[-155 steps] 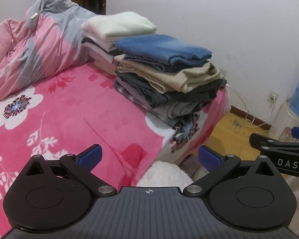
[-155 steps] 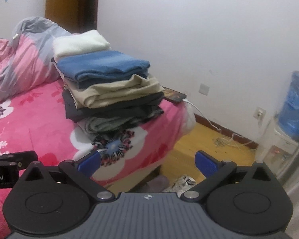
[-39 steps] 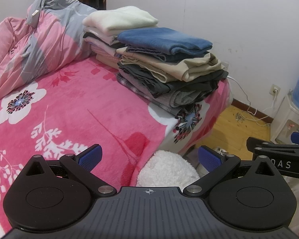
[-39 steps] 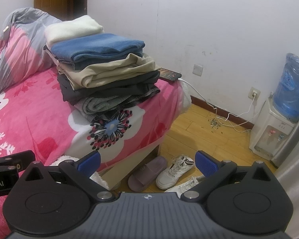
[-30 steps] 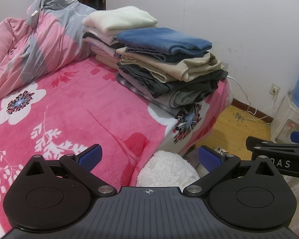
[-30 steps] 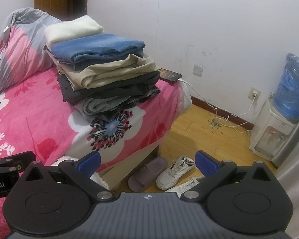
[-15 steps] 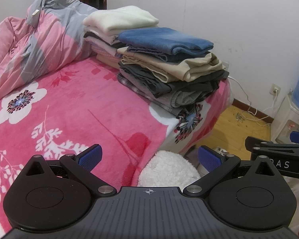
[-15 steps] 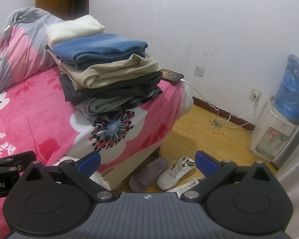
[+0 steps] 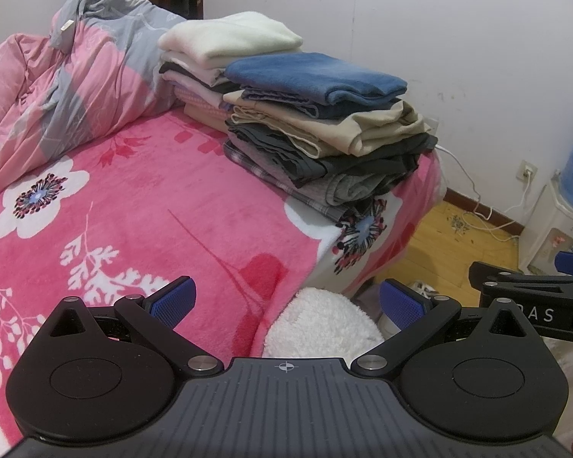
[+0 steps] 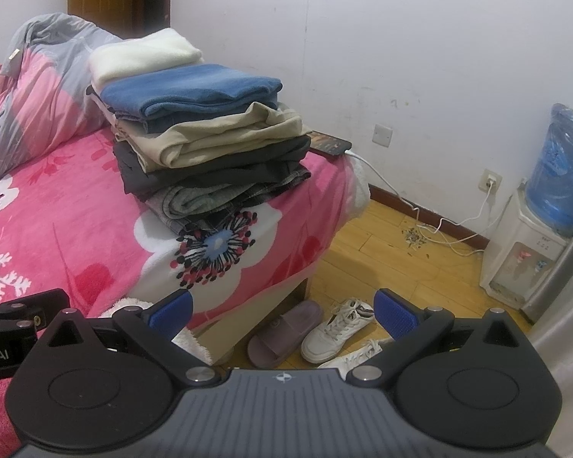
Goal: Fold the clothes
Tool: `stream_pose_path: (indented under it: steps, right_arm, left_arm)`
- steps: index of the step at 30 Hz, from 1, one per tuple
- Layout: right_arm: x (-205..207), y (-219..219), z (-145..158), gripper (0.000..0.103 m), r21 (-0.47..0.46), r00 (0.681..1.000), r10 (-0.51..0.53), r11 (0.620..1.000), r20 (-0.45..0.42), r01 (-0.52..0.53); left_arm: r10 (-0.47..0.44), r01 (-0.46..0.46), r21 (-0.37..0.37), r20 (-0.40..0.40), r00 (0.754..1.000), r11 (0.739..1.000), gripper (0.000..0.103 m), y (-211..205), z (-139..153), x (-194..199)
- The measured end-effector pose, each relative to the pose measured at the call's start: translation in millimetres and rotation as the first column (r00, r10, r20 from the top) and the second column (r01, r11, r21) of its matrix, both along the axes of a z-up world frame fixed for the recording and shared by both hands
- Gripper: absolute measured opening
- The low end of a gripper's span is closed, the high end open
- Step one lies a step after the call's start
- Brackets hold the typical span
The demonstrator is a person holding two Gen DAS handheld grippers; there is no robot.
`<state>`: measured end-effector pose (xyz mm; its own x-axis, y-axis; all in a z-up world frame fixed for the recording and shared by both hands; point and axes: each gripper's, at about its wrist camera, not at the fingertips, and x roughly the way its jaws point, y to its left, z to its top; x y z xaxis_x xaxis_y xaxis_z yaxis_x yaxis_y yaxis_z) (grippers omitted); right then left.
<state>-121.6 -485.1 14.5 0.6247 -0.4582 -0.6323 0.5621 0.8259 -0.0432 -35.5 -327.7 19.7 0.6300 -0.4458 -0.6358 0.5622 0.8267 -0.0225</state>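
Left gripper [image 9: 285, 299] spread wide, holding nothing, above the pink floral blanket [image 9: 152, 206]. Right gripper [image 10: 282, 309] likewise apart and empty, over the bed's edge. Just below, a white fleecy garment [image 9: 321, 324]. Well ahead, a stack of folded clothes [image 9: 317, 129]. Right of it, slipper [image 10: 282, 332], sneakers [image 10: 336, 330], water dispenser [image 10: 527, 236].

Each gripper [image 9: 285, 299] is built of black round-hubbed linkages, silver rivets, a ribbed grey body and blue ridged fingers [image 10: 171, 309].
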Motion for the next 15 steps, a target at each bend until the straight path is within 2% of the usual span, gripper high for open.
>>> stream_pose_path:
  steps: [15]
  right_arm:
    - [-0.8, -1.3, -0.9, 0.103, 0.002, 1.000, 0.001, 1.000, -0.001, -0.001]
  left_arm:
    - [-0.002, 0.002, 0.001, -0.004, 1.000, 1.000, 0.103, 1.3, -0.9, -0.1]
